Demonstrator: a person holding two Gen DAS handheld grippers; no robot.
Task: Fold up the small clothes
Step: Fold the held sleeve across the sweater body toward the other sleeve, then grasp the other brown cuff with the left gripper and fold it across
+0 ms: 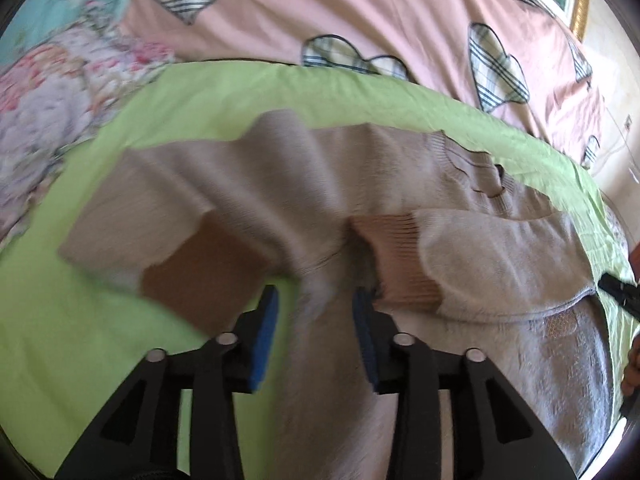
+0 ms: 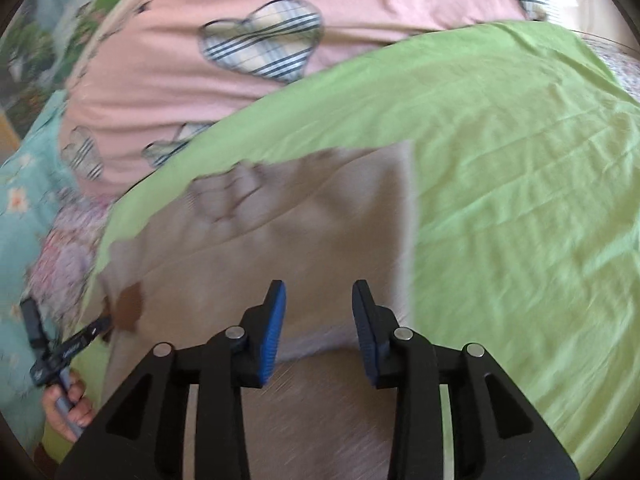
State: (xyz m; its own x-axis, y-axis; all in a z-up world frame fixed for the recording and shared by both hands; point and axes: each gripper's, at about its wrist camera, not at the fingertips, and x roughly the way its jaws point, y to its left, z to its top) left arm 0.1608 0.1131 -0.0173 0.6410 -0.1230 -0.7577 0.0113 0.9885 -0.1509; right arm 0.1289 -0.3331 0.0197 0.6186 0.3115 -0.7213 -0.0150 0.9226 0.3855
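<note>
Pink heart-print bedspread (image 1: 360, 12), upper frame; green sheet (image 1: 100, 340) spread over it, centre. Beige knit sweater (image 1: 280, 184) lying flat mid-frame on the sheet, brown cuffs (image 1: 396, 264) folded inward. Left gripper (image 1: 316, 312) and right gripper (image 2: 319, 308), lower centre over the sweater, jaws parted, gripping nothing.

A bed (image 1: 400, 20) is covered by a pink heart-patterned sheet. A green cloth (image 1: 248, 92) is spread on it, and a beige sweater (image 1: 280, 184) is laid on that cloth.
</note>
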